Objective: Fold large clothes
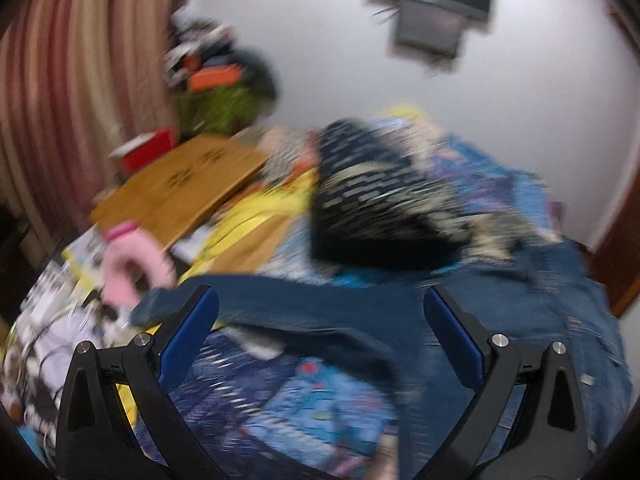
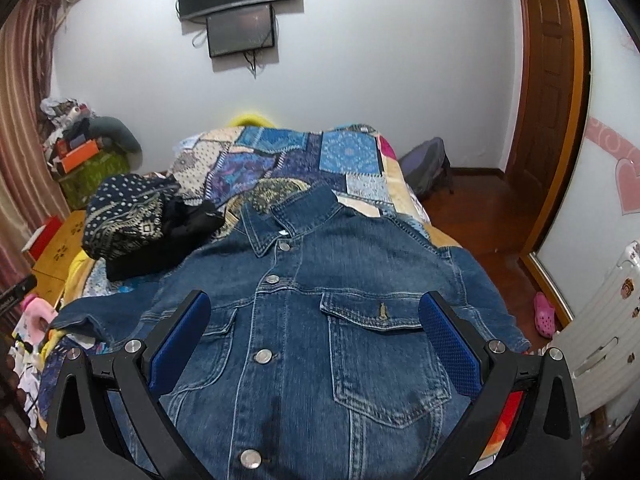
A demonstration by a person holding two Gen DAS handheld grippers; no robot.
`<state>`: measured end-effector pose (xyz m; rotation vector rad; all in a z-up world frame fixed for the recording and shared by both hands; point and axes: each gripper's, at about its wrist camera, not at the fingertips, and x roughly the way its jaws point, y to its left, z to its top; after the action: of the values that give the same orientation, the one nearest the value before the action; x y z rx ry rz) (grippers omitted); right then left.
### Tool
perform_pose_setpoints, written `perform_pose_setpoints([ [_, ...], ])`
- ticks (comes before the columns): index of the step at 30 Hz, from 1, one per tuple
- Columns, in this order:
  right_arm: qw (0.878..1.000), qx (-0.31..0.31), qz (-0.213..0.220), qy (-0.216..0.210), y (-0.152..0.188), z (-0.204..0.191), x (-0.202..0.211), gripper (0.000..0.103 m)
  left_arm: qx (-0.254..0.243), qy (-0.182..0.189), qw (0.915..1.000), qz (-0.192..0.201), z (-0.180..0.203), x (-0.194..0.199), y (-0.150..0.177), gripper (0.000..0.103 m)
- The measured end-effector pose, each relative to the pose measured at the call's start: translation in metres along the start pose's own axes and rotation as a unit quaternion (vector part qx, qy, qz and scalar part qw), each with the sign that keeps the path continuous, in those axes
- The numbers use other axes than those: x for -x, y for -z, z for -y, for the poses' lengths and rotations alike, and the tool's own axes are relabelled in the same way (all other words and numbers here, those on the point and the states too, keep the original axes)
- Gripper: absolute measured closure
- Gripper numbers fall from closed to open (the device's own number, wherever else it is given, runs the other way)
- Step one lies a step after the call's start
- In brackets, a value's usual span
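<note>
Hovering with their blue pads spread wide and pinching nothing, the right tongs hang just above the chest of a denim jacket. It lies front-up and buttoned on the bed, chest pocket close inside the right-hand pad, collar farther ahead. The left tongs are likewise spread and empty, poised over the jacket's sleeve, which runs crosswise just past their tips; that view is smeared with motion, so whether a pad touches cloth cannot be told.

Beyond the sleeve, ahead and to the left of both tongs, sits a dark patterned garment bundled on the patchwork quilt, with a pink neck pillow off to the left near the bed's edge.

Likely risks: stiff, heavy denim may slip from a shallow pinch, so a fold could sag or drag the whole jacket askew. A sleeve swung inward carelessly might catch the bundled garment. The jacket's right side hangs near the mattress edge, so a pull that way could slide it off.
</note>
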<state>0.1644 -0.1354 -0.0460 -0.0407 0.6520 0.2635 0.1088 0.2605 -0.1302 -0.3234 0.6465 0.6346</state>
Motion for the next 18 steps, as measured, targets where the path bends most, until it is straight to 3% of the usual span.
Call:
perform_pose_setpoints([
  [3,1.0,0.003,-0.011,0.003,-0.005,-0.003,-0.013,0.0,0.049,-0.02,0.9969,-0.058,-0.032,-0.041,0.005,0.0],
  [6,1.0,0.006,-0.025,0.007,-0.009,-0.005,-0.026,0.0,0.119,0.007,0.9861,-0.116,-0.065,-0.074,0.016,0.0],
  [12,0.999,0.009,-0.05,0.005,-0.013,-0.009,-0.047,0.0,0.24,0.06,0.949,-0.196,-0.102,-0.123,0.04,0.014],
  [16,0.998,0.016,-0.06,0.007,-0.014,-0.014,-0.056,0.0,0.302,0.096,0.9225,-0.22,-0.118,-0.147,0.048,0.019],
  [18,0.998,0.018,-0.065,0.007,-0.013,-0.015,-0.059,0.0,0.323,0.107,0.9126,-0.227,-0.124,-0.16,0.05,0.029],
])
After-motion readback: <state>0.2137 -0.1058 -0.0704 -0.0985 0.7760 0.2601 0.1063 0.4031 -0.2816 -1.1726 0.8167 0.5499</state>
